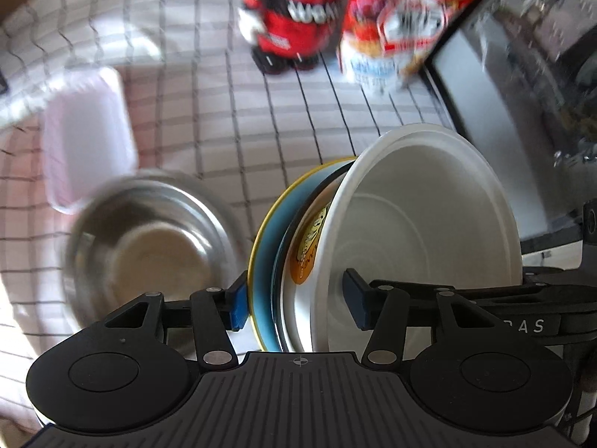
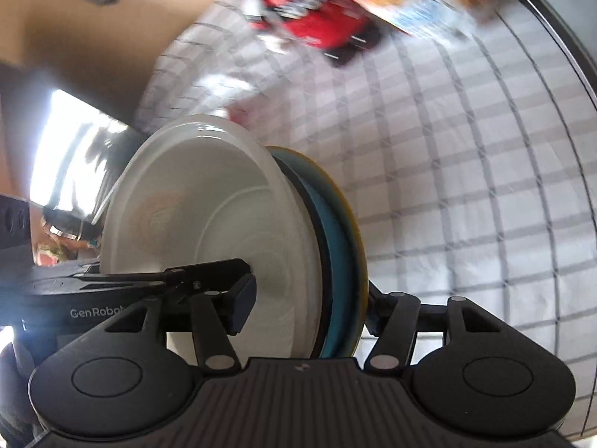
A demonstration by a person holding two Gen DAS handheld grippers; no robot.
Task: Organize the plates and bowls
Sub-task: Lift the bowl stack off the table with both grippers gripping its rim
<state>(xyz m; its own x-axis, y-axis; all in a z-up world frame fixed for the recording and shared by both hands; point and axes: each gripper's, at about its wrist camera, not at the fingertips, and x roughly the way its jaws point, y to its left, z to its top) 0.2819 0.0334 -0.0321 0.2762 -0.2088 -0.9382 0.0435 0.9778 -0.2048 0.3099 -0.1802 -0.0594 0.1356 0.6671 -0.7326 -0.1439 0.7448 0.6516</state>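
A stack of dishes stands on edge between both grippers: a white bowl [image 1: 421, 224] nested on a patterned dish and a blue plate with a yellow rim [image 1: 266, 239]. My left gripper [image 1: 296, 304] is shut on the stack, one pad on the blue plate, one inside the white bowl. In the right wrist view the same white bowl [image 2: 209, 201] and blue plate [image 2: 341, 239] are clamped by my right gripper [image 2: 306, 304]. A steel bowl [image 1: 149, 239] sits on the checked cloth at the left.
A clear pink-tinted plastic container [image 1: 87, 134] lies beyond the steel bowl. A red toy figure [image 1: 294, 18] and a red snack bag [image 1: 406, 15] stand at the back. A dark appliance [image 1: 522, 86] borders the right. Checked cloth [image 2: 466, 171] covers the table.
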